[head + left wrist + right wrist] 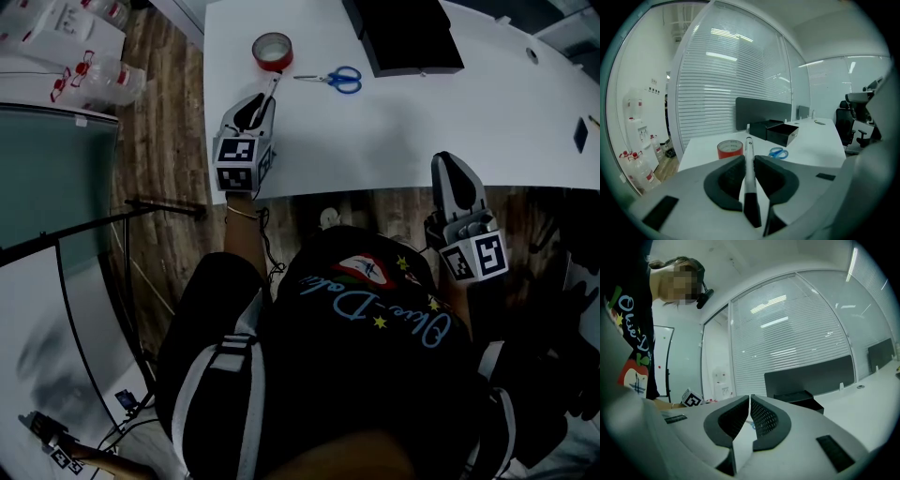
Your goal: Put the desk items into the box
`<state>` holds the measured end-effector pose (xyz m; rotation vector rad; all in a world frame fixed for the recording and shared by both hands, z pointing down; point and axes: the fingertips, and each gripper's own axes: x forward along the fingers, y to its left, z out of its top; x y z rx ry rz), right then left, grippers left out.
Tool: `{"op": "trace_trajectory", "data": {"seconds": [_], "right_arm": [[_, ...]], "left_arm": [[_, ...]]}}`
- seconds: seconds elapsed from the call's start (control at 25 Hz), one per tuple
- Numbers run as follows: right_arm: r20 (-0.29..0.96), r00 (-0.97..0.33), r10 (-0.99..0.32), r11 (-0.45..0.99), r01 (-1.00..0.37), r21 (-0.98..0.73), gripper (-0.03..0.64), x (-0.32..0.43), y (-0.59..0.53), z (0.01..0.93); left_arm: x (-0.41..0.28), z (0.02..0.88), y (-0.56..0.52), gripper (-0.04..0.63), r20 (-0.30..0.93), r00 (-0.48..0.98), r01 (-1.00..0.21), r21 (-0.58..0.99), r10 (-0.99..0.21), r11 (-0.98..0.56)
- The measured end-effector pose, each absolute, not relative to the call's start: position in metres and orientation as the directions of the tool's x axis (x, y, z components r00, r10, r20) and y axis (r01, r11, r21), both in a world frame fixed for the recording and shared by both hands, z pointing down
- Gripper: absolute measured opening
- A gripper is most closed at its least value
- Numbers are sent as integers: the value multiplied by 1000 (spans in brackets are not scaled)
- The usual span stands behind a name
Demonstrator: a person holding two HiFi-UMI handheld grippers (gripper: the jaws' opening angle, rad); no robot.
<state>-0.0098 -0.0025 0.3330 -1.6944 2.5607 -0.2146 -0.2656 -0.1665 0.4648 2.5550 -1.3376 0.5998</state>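
White desk (422,122), left tongs (263,105) tilted, clamping marker (749,157)

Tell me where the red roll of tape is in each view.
Head view: the red roll of tape lies at the top, left of centre, on the white desk.
Left gripper view: at centre, left of the blue-handled scissors.
Right gripper view: not in it.
Shared landmark: the black box, in all three.

White desk (422,131) bears tape (272,50), scissors (333,79), box (408,37) (black, seemingly open).
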Motion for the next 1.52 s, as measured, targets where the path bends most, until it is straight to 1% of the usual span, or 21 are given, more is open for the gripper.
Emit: {"op": "trace_trajectory", "data": {"seconds": [0.32,0.6,0.84,1.08,1.32,1.52], "right_arm": [[8,-426,-905,420,-896,-146,25,-20,-6,330],[-3,-435,-901,430,-890,-153,25,-16,-5,331],[-33,-452,-892,450,-875,-177,25,-2,-10,334],[-69,-468,-881,472,-861,-190,25,21,-22,329],[-90,-486,-869,494,-848,-192,25,51,-40,329],[-101,-508,-855,518,-830,-206,25,70,-56,332]], "left_arm": [[-264,442,-156,78,391,527,-807,-47,-754,-588],[-250,430,-151,80,313,563,-804,-9,-765,-595],[-237,419,-150,80,294,549,-811,-39,-782,-584],[-221,411,-149,80,329,513,-822,-75,-793,-564],[-195,392,-156,80,285,501,-839,-69,-817,-539],[-176,393,-156,80,292,486,-851,-60,-824,-522]]}}
